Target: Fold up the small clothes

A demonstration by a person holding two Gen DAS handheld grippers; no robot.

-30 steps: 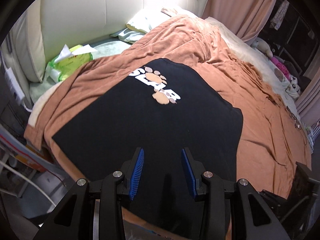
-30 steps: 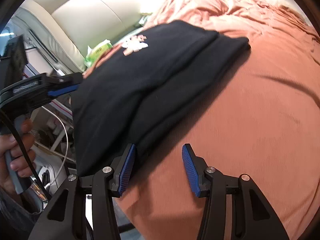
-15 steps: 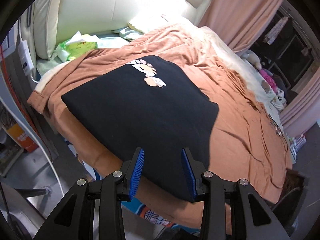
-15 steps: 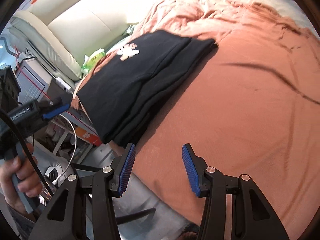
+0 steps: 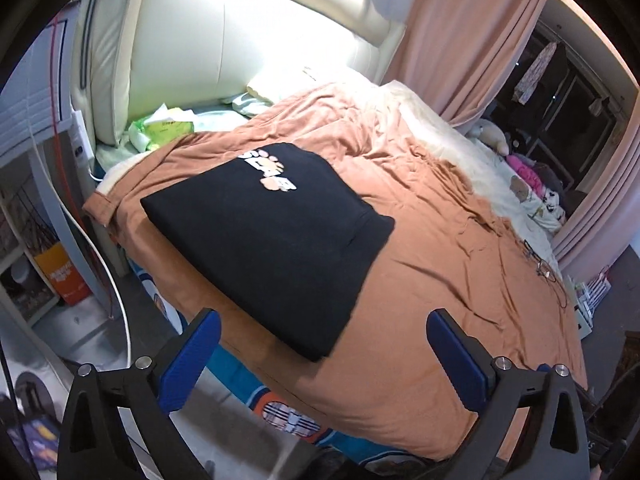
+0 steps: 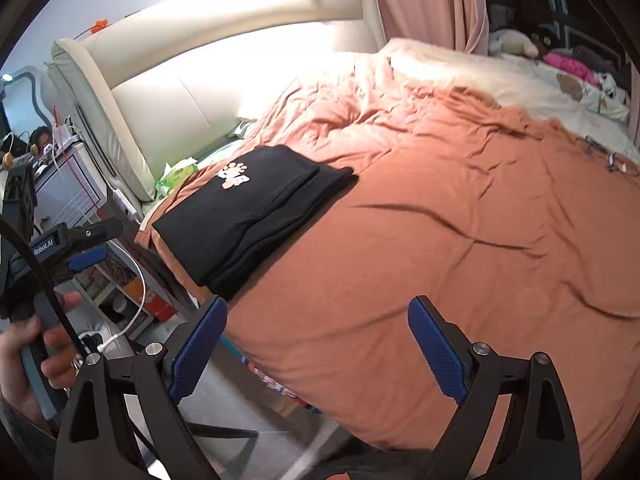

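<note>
The folded black shirt [image 5: 276,236] with its paw print lies flat near the left corner of the orange bedspread [image 5: 460,288], close to the cream headboard [image 5: 248,36]. The left gripper [image 5: 322,346] and the right gripper [image 6: 318,342] both hang off the near edge of the bed, their jaws having just been opening; they now stand wide and released, nothing between them. A hand [image 6: 28,344] grasps the left gripper's handle.
</note>
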